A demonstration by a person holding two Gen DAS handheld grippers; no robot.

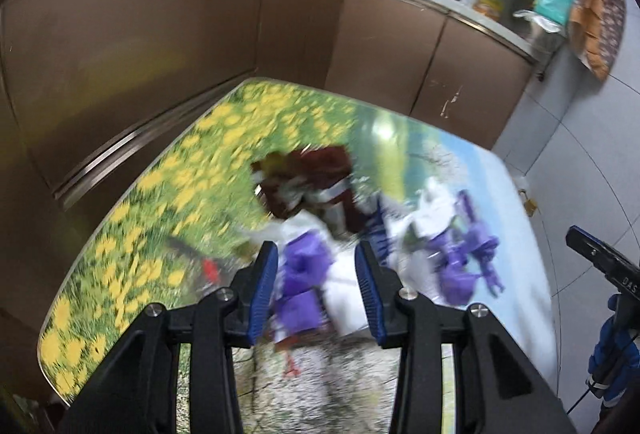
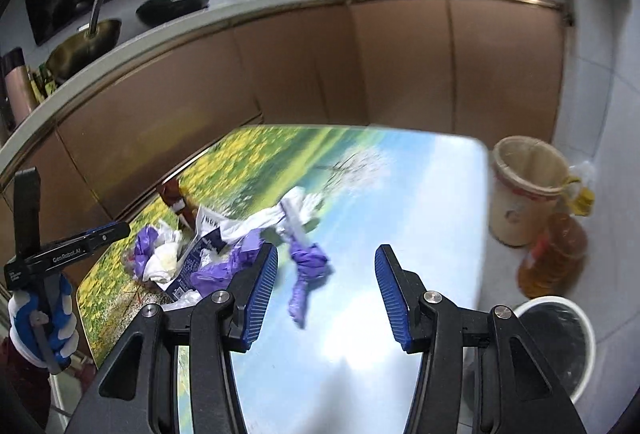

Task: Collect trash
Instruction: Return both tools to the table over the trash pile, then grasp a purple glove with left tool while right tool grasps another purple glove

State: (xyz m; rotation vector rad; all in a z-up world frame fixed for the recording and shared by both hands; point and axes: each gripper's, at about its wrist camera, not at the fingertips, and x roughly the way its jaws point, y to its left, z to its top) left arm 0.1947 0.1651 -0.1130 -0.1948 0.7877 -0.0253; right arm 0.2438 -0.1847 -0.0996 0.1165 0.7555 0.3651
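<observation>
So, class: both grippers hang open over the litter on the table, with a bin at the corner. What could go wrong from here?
1. The purple gloves, papers and dark carton lie tangled, so one pinch of the left gripper may drag out several and scatter them.
2. The white bin sits below the table edge beside an oil bottle; a drop may miss.
3. The right gripper hangs near the left; they may collide.
</observation>
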